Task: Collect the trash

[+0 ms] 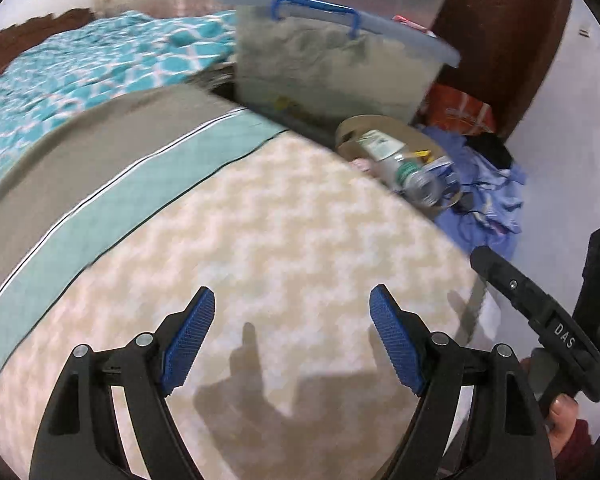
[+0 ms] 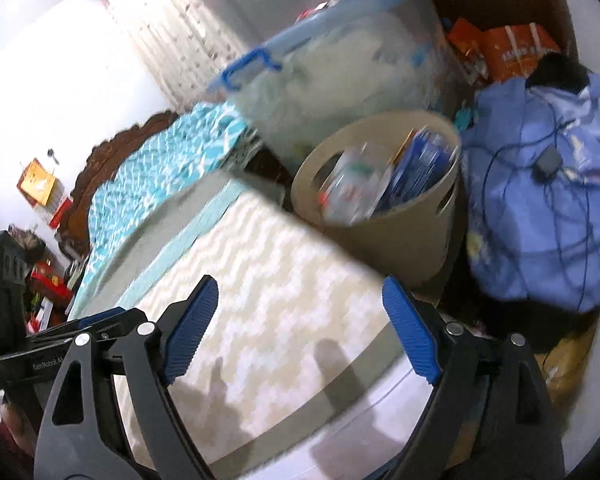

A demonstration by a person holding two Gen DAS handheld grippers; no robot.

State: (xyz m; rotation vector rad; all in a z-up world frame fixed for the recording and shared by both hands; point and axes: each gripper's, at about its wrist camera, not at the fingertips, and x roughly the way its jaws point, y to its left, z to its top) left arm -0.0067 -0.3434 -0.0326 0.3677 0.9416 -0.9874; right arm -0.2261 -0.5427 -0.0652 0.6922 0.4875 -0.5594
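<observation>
A beige round waste bin (image 2: 400, 236) stands on the floor past the bed's corner, holding a clear plastic bottle (image 2: 352, 184) and blue wrappers (image 2: 420, 164). In the left wrist view the same bin (image 1: 384, 124) shows the bottle (image 1: 404, 168) lying at its rim. My left gripper (image 1: 292, 336) hovers open over the cream zigzag bedspread (image 1: 284, 216), nothing between its blue pads (image 1: 190, 340). My right gripper (image 2: 300, 328) is open too, empty, above the bed's corner, short of the bin. The right gripper's black body (image 1: 548, 320) shows at the left wrist view's right edge.
A clear storage tub (image 1: 332, 60) with a blue lid and handle stands behind the bin. A blue cloth bundle (image 2: 548, 200) with a dark cord lies right of the bin, orange packets (image 2: 512, 52) beyond. A teal patterned blanket (image 1: 80, 80) covers the bed's far part.
</observation>
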